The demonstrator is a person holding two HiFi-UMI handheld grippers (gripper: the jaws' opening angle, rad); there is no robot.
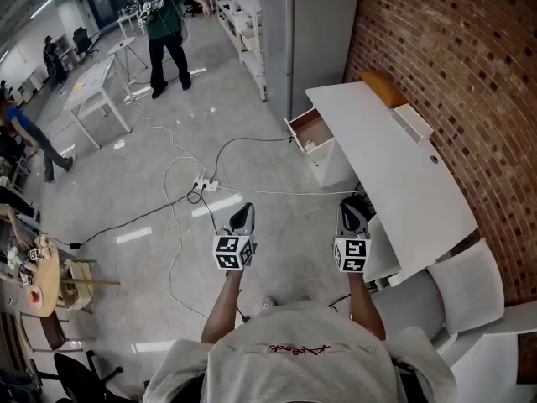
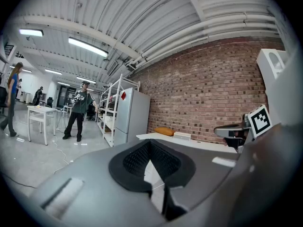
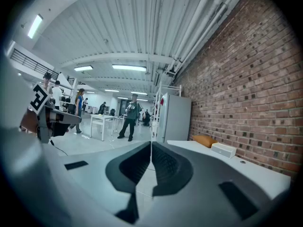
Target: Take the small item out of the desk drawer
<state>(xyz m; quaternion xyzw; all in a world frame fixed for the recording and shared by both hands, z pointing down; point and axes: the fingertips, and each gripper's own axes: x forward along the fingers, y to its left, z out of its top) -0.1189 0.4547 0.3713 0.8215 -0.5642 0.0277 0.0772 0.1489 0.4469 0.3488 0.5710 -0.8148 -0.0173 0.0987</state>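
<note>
A white desk (image 1: pixel 394 170) runs along the brick wall on the right. Its drawer (image 1: pixel 312 131) stands pulled out at the far end, showing a brown inside; I cannot make out any small item in it. Both grippers are held level over the floor, well short of the drawer. My left gripper (image 1: pixel 242 211) (image 2: pixel 150 143) has its jaws together with nothing between them. To its right, beside the desk's near end, my right gripper (image 1: pixel 351 209) (image 3: pixel 151 144) is shut and empty too. An orange cushion (image 1: pixel 384 87) and a white box (image 1: pixel 413 122) lie on the desk.
Cables and a power strip (image 1: pixel 205 185) lie on the floor ahead. A white chair (image 1: pixel 470 296) stands at the near right. A tall grey cabinet (image 1: pixel 315 23) rises behind the drawer. Farther off are a standing person (image 1: pixel 164 23) and a white table (image 1: pixel 96 91).
</note>
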